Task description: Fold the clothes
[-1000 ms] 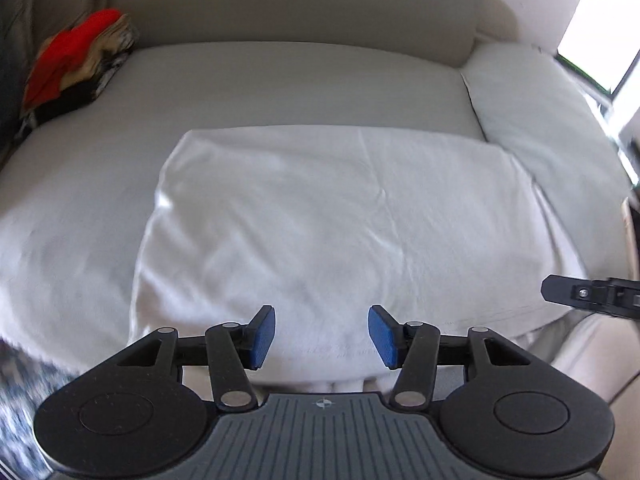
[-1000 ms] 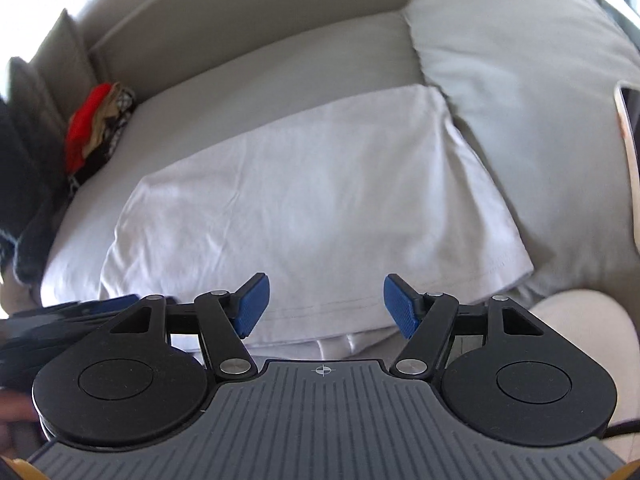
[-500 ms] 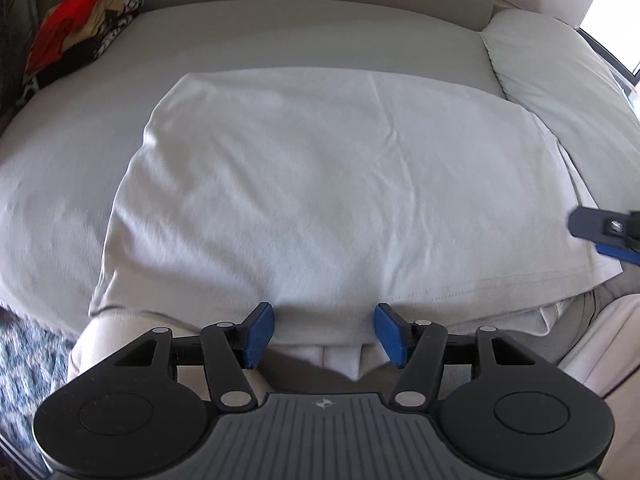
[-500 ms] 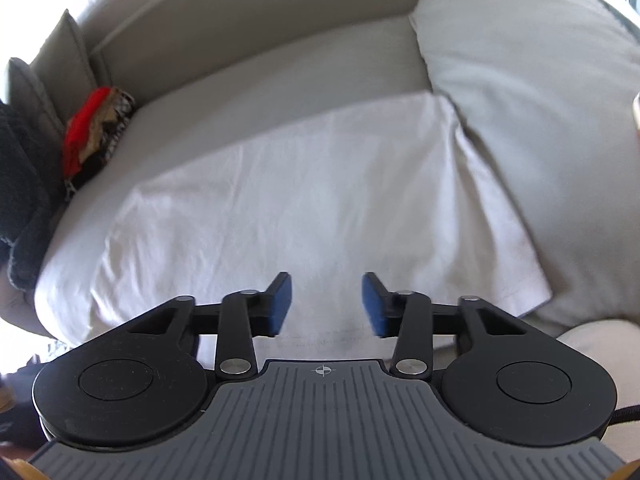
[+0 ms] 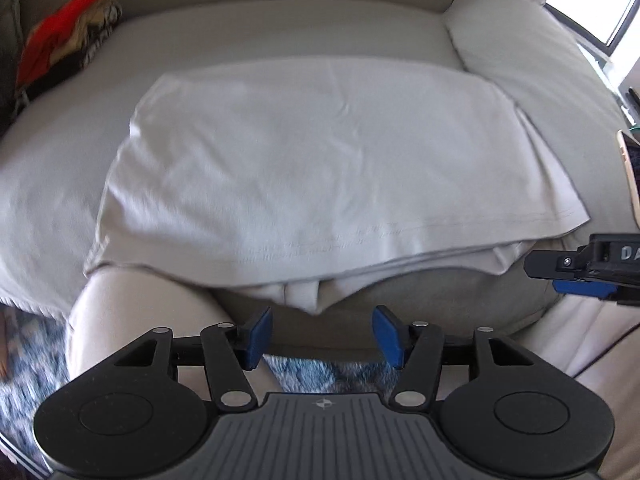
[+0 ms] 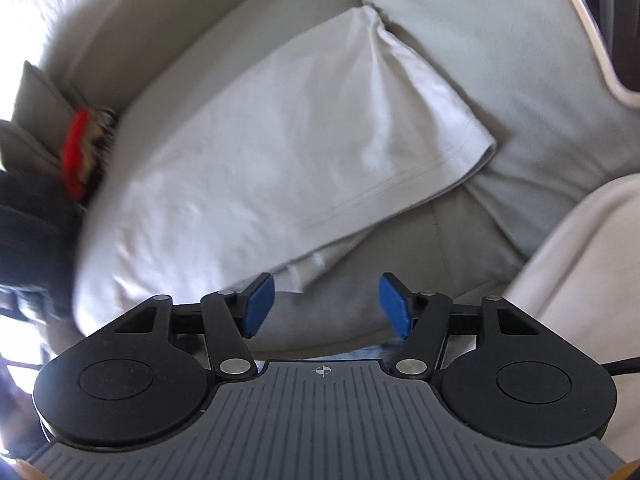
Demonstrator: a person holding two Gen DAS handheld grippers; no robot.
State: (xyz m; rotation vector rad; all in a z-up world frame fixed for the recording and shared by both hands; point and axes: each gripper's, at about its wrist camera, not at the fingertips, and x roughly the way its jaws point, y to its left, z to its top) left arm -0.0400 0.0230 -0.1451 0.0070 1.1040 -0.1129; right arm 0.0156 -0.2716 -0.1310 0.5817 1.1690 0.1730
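A white folded garment (image 5: 320, 168) lies flat on the grey sofa seat (image 5: 260, 32), its hemmed edge hanging slightly over the front. My left gripper (image 5: 322, 338) hovers just in front of that edge, jaws closing a little, nothing between the blue pads. The right gripper shows at the right edge of the left wrist view (image 5: 580, 276), beside the garment's right corner. In the right wrist view the garment (image 6: 280, 152) runs diagonally, and my right gripper (image 6: 326, 306) is near its lower folded corner, jaws opening and empty.
A pile of red and patterned clothes (image 5: 64, 44) sits at the sofa's back left corner. A grey cushion (image 5: 532, 52) lies to the right of the garment. A phone edge (image 5: 630, 176) shows at far right. Patterned rug (image 5: 24, 372) lies below the sofa front.
Both grippers pulled back off the garment toward the sofa's front edge. The right gripper narrowed, then widened again and rolled, so the garment now looks tilted. The left pads now hang below the hem.
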